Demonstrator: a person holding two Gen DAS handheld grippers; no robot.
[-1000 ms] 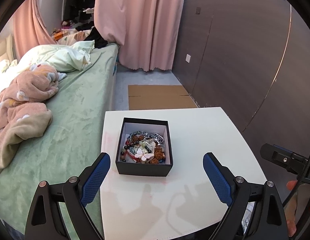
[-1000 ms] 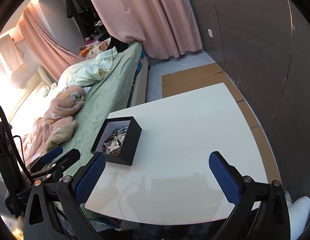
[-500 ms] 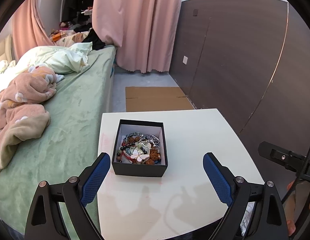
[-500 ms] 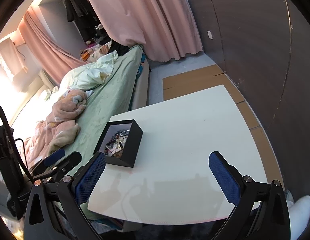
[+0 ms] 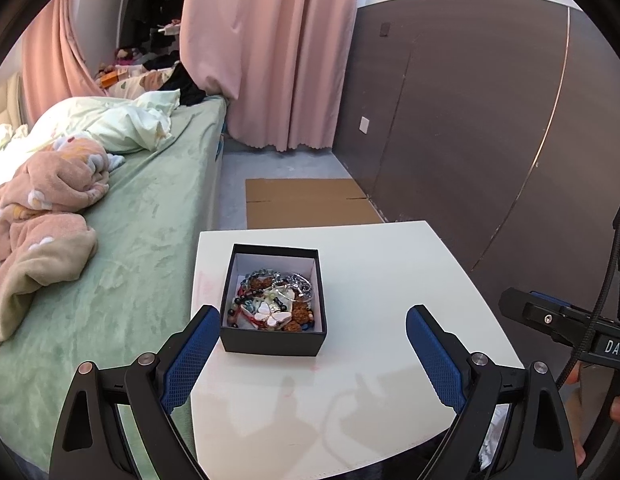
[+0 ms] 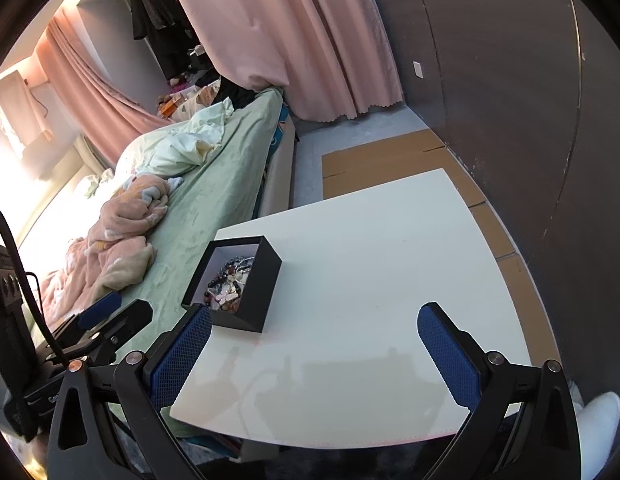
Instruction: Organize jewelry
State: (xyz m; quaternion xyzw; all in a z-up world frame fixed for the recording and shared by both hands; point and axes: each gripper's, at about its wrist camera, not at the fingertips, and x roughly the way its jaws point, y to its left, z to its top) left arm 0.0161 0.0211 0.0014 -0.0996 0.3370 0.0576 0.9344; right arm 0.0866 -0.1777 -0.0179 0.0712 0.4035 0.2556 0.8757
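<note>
The left claw [image 5: 310, 356] is spread wide and holds nothing. It hangs over the near edge of the white table [image 5: 390, 280], and its left pad [image 5: 187, 356] sits just beside the black box [image 5: 273, 344]. The right claw [image 6: 314, 356] is spread wide too, with nothing in it, over the same near edge. The box stands open by the table's left edge, next to the green bed [image 5: 121, 280]. Beads and a white butterfly charm [image 5: 273, 312] lie jumbled inside it.

One black box [image 5: 274, 338], one white table [image 5: 390, 280], two pink curtains [image 5: 269, 52], and seemingly several tangled bracelets [image 5: 269, 300].
</note>
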